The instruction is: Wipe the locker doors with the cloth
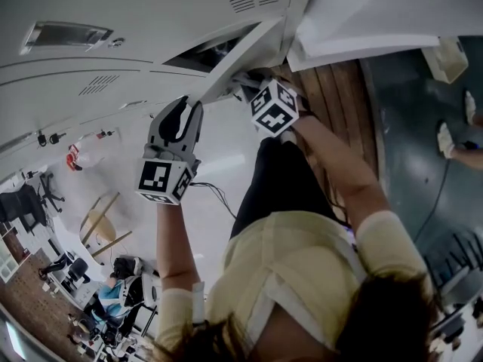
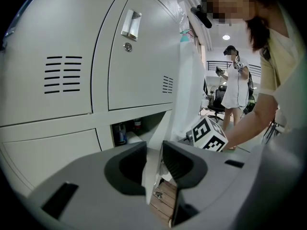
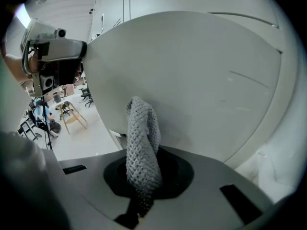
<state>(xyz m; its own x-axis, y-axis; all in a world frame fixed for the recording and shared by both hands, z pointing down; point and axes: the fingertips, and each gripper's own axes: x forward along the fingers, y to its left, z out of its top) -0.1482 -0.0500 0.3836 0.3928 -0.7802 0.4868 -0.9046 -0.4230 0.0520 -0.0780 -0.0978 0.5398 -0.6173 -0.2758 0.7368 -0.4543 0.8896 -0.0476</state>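
The open white locker door (image 1: 240, 53) swings out from the grey locker bank (image 1: 113, 59). My left gripper (image 1: 198, 105) is shut on the door's free edge; in the left gripper view that thin edge (image 2: 152, 169) stands between the jaws of the left gripper (image 2: 154, 153). My right gripper (image 1: 247, 84) is on the door's other side, and its marker cube (image 2: 207, 134) shows past the edge. In the right gripper view my right gripper (image 3: 144, 178) is shut on a grey knitted cloth (image 3: 142, 138). The cloth stands up from the jaws close to the door's face (image 3: 201, 75).
Behind the door, the open compartment (image 2: 125, 132) holds bottles. Closed locker doors with vents and a handle (image 2: 130, 25) are above it. A wooden floor strip (image 1: 336, 89) runs below the lockers. A cable (image 1: 215, 193), a chair (image 1: 102, 225) and another person (image 2: 235, 92) are behind.
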